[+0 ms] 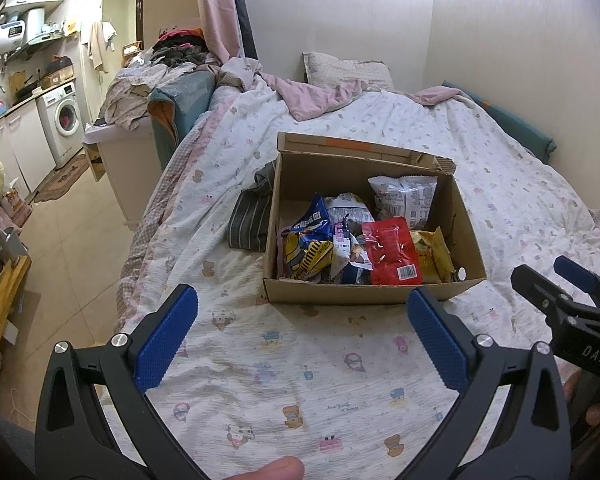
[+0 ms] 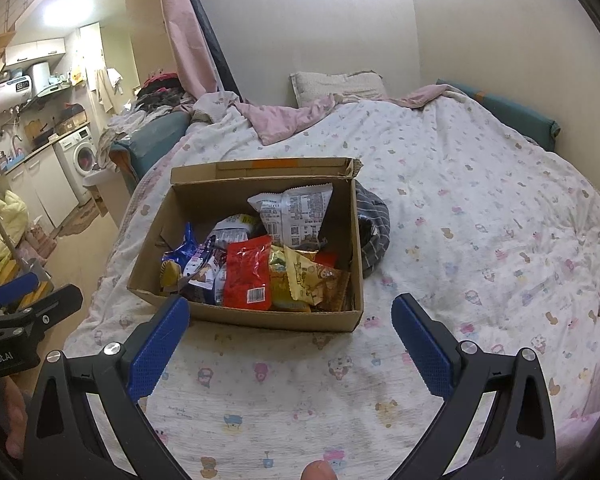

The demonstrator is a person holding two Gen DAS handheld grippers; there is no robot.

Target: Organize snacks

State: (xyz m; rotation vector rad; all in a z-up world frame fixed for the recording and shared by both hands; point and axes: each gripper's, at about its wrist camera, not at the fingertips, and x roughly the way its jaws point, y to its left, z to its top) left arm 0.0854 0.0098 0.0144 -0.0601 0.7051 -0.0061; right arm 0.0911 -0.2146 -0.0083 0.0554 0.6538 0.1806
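The open brown cardboard box (image 1: 374, 288) of snack packets, red foil pouch (image 1: 392, 250) on top, sits on the printed quilt (image 1: 284, 364) straight ahead of both wide-open, empty grippers — left gripper (image 1: 302, 334), right gripper (image 2: 290, 340) — neither clearly nearer.

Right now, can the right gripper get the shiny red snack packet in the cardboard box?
Probably yes. The right gripper is open and empty, and the red snack packet lies on top near the open cardboard box's front wall, uncovered.
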